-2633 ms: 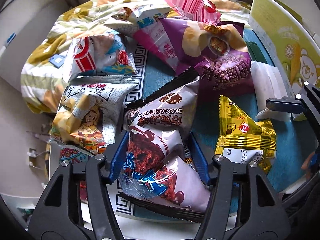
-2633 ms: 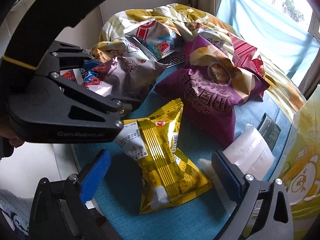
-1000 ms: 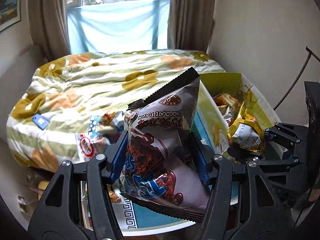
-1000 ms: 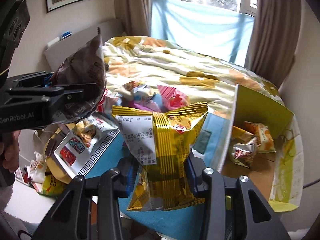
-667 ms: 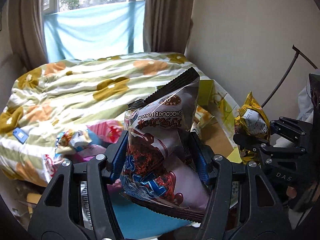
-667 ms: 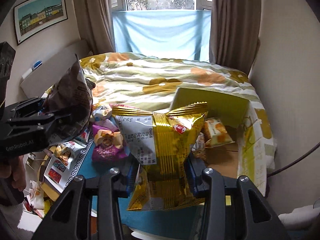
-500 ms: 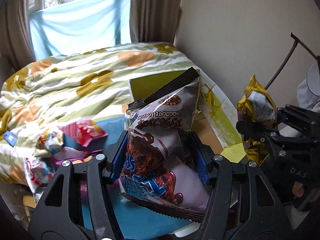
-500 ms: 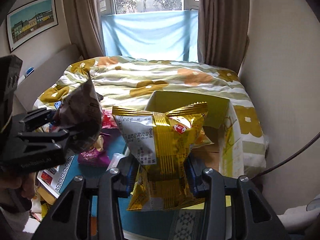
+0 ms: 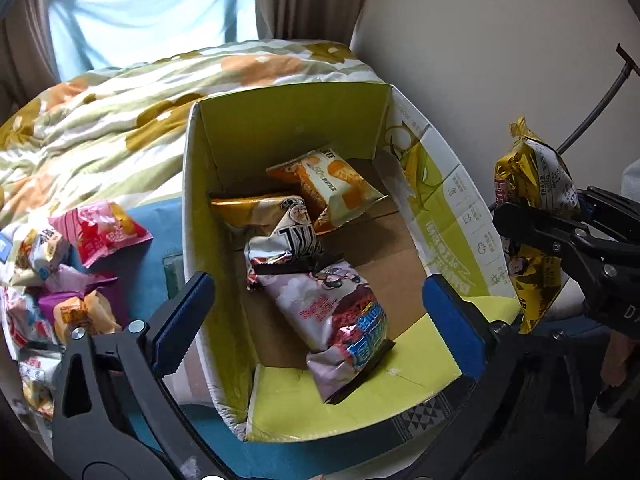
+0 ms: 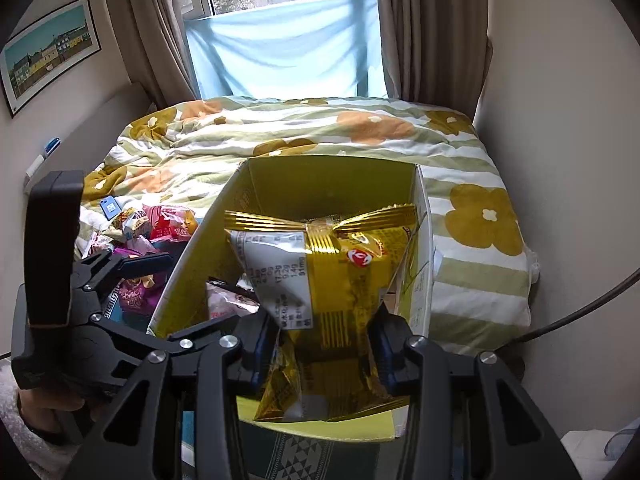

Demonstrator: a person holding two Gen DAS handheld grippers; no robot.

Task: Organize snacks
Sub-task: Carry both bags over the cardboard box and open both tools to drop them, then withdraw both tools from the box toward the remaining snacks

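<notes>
Left gripper (image 9: 320, 316) jaws spread, empty, over cardboard box (image 9: 440, 216); chocolate snack bag (image 9: 332, 312) lies inside.
Right gripper (image 10: 322, 340) clamps gold snack bag (image 10: 320, 280) above the box; red logo, "91mg" readable.

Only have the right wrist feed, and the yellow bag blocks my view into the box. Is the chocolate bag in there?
Observer: Yes. The chocolate bag lies inside the box, at its near end.
Operator: Left gripper state?
Observer: The left gripper is open and empty, above that near end.
Operator: Anything else in the box?
Observer: Three more packs toward the far end: an orange pack, a gold pack and a silver pack.
Operator: Room for mine?
Observer: Probably. The right side of the box floor is bare cardboard, enough for your yellow bag.
</notes>
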